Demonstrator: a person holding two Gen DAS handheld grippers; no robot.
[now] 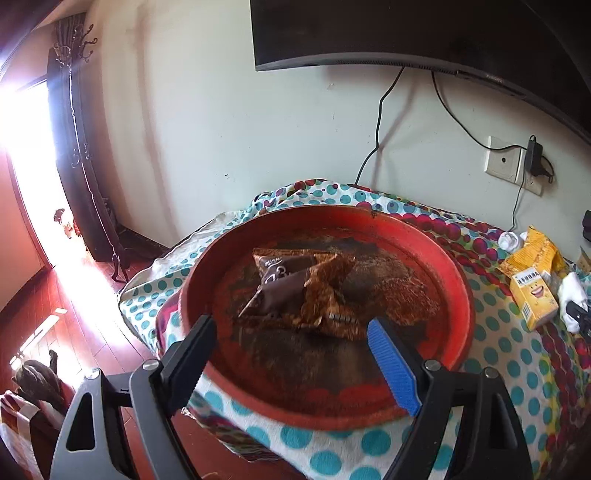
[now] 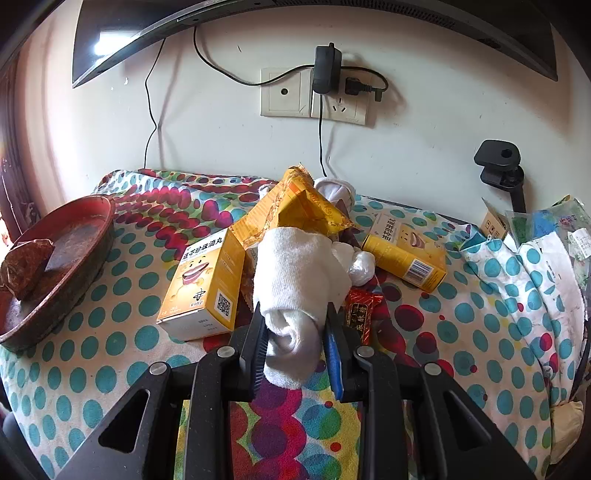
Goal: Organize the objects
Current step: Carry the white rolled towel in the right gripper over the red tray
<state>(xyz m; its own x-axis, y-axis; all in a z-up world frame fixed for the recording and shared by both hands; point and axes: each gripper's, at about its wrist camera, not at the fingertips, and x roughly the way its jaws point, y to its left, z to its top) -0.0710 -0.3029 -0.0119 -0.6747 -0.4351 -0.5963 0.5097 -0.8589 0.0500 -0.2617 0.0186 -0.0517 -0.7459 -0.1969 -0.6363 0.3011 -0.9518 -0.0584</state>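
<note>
While sitting at the left end of the dotted tablecloth [image 2: 110,295], holding brown snack packets [image 1: 295,291]: red tray [image 1: 458,280], the collecting place by the look of it. Hovering over its near rim, jaws wide apart and empty: left gripper [image 1: 291,332]. Clamping a rolled white sock [image 2: 295,291] amid the middle clutter: right gripper [image 2: 295,332]. Probably calling next for lifting the sock clear of the yellow box [image 2: 203,284] just left of it and carrying it leftward to the tray. Hanging on the far wall: dark screen [image 2: 295,22], socket plate [image 2: 284,92].
</note>
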